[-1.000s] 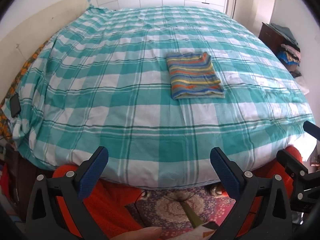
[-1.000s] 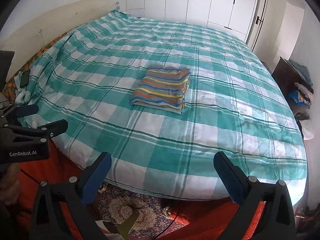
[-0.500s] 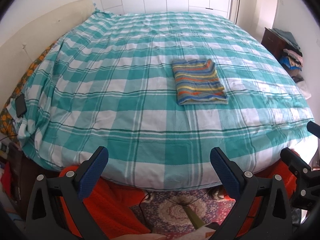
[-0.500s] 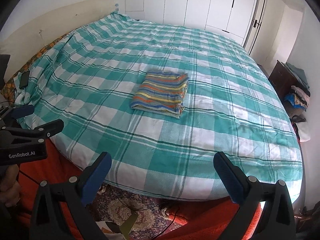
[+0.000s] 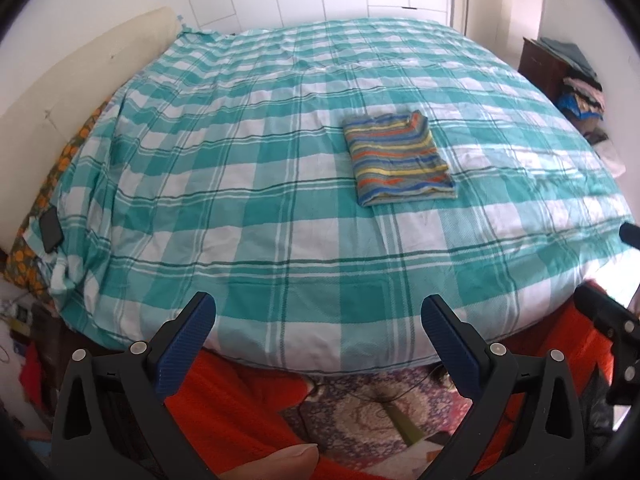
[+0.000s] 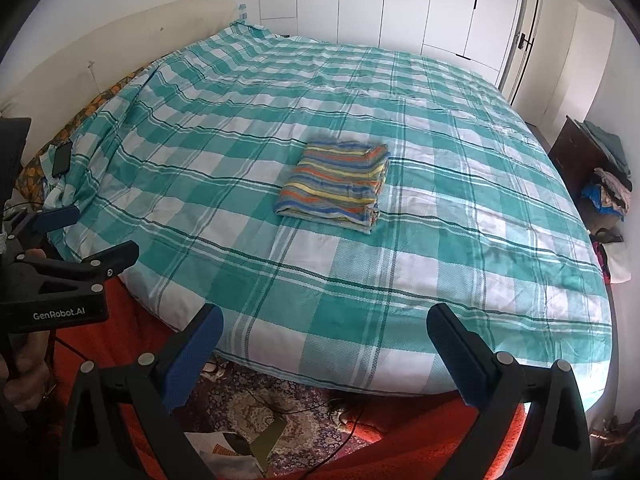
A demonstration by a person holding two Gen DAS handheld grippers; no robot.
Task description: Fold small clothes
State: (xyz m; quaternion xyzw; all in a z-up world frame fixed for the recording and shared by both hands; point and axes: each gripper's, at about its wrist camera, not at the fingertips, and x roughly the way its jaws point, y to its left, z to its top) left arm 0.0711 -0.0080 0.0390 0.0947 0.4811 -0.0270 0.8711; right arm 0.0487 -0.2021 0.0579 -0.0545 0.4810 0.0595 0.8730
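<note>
Folded striped garment [image 5: 400, 160] flat on the teal-and-white checked bedspread [image 5: 240, 200], right of centre in left wrist view, roughly mid-bed in right wrist view [image 6: 336, 184]. Neat rectangle, stripes in blue, orange, yellow, green. Layered edges visible at near-right corner in right wrist view. Nothing touching it.

Left gripper [image 5: 318, 316]: jaws spread wide, blue pads [image 5: 184, 344] empty, hanging off the near edge of the bed, well apart from garment. Also seen in right wrist view at far left [image 6: 92, 236], black body marked "GenRobot.AI", fingers parted, a hand [image 6: 24, 380] wrapped around the grip below.

Right gripper [image 6: 324, 328]: jaws likewise wide apart, holding nothing, positioned just past the bed's near edge, well short of garment. Its fingertips poke into left wrist view at right edge [image 5: 616, 272].

Below grippers: orange-red fabric [image 5: 240, 400] and patterned rug [image 5: 368, 408] on floor. Fingertip-like skin patch at bottom edge of left wrist view, unclear what exactly.

Surroundings: cream headboard [image 6: 120, 40] along left side of bed, dark phone [image 6: 62, 158] at the bedspread's left edge, orange floral fabric peeking under bedspread there. White wardrobe doors [image 6: 400, 0] behind bed. Dark cabinet with pile of clothes [image 6: 608, 188] at right.
</note>
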